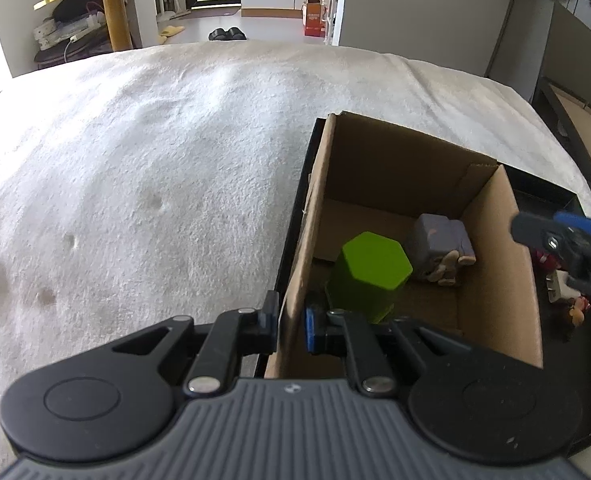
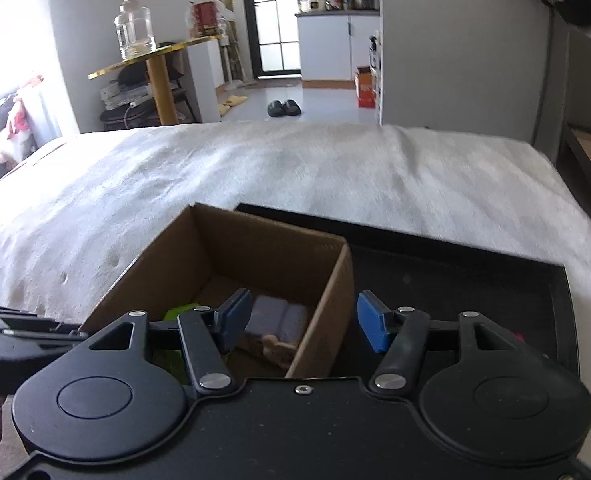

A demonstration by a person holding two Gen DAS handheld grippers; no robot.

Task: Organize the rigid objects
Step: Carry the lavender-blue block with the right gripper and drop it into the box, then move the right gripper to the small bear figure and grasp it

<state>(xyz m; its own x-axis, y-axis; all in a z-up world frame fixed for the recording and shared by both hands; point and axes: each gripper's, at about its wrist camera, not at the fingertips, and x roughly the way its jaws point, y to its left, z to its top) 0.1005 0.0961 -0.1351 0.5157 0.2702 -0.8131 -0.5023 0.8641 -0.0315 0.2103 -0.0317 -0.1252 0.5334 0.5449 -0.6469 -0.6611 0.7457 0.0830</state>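
In the left wrist view, the left gripper (image 1: 289, 326) is clamped on the near wall of the cardboard box (image 1: 295, 280), in which a green hexagonal block (image 1: 369, 270) and a purple figurine (image 1: 441, 246) are held. In the right wrist view, the right gripper (image 2: 303, 326) is spread wide above the box's right wall, with nothing gripped.

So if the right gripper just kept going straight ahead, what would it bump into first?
Probably the right-hand wall of the cardboard box. The right gripper is open, and that wall's top edge sits between its fingers, just ahead. Depth is hard to judge; if it passes above the wall, the white blanket lies beyond.
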